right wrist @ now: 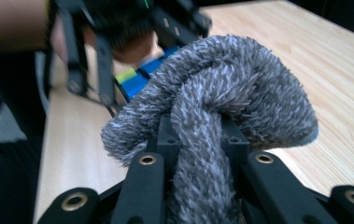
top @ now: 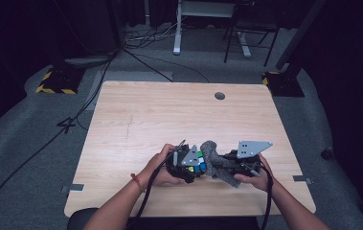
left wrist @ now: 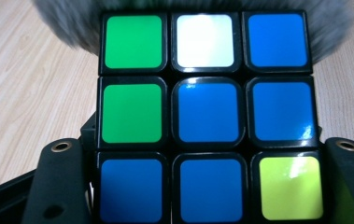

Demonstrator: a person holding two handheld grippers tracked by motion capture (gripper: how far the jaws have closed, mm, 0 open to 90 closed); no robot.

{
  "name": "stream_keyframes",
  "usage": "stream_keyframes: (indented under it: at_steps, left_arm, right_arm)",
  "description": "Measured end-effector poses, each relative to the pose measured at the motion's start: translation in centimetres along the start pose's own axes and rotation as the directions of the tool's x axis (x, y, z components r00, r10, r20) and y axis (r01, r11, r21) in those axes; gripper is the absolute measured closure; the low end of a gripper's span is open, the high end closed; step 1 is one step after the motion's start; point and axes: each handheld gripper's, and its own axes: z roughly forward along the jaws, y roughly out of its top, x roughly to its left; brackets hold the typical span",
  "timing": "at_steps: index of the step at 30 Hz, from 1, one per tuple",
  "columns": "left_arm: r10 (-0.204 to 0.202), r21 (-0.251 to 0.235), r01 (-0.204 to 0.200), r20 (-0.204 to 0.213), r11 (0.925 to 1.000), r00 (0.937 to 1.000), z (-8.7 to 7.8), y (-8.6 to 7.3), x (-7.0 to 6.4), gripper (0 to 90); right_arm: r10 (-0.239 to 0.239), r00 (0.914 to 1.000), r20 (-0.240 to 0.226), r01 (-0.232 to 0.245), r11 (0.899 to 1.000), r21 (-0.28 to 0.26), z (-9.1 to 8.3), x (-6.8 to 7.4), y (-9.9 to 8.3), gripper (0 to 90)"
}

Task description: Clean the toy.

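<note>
A Rubik's cube (left wrist: 207, 116) with a scrambled blue, green, white and yellow face is clamped between the two black jaws of my left gripper (left wrist: 207, 186). In the high view the cube (top: 197, 162) sits near the table's front edge, held by the left gripper (top: 188, 165). A grey fuzzy cloth (right wrist: 212, 121) is pinched between the jaws of my right gripper (right wrist: 205, 172) and bulges forward against the cube. From above, the cloth (top: 214, 158) lies between the two grippers, with the right gripper (top: 232, 165) just to its right.
The wooden table (top: 169, 115) has a round cable hole (top: 220, 96) at the back. Cables (top: 50, 139) trail across the grey floor on the left. Desk and chair legs (top: 236, 38) stand beyond the table.
</note>
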Motion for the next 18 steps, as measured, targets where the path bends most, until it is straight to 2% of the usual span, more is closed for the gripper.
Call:
stream_keyframes:
  at_steps: [4, 7, 11, 16, 18]
  left_arm:
    - [0.008, 0.012, -0.008, -0.002, 0.9999, 1.0000, 0.4, 0.1, -0.2, 33.0]
    - [0.022, 0.020, -0.022, -0.005, 0.9996, 0.9997, 0.4, 0.2, -0.4, 33.0]
    - [0.019, 0.021, -0.018, -0.006, 0.9996, 0.9998, 0.3, 0.1, -0.4, 33.0]
    - [0.006, -0.005, -0.006, -0.015, 1.0000, 0.9999, -0.3, 0.2, -0.2, 33.0]
    - [0.005, -0.012, -0.006, -0.019, 0.9999, 0.9998, -0.4, 0.2, -0.2, 33.0]
  right_arm:
    - [-0.019, 0.9998, -0.007, 0.019, 1.000, -0.024, -0.4, 0.5, 0.5, 75.9]
    - [-0.034, 0.9994, 0.010, 0.034, 0.999, 0.015, -0.1, 0.6, 0.5, 75.9]
    - [-0.040, 0.9984, 0.040, 0.037, 0.996, 0.078, 0.4, 0.4, 0.1, 75.9]
    - [-0.024, 0.9974, 0.068, 0.013, 0.988, 0.152, 1.3, -0.3, -0.8, 75.8]
    - [-0.020, 0.9980, 0.059, 0.012, 0.991, 0.132, 1.2, -0.3, -0.9, 75.8]
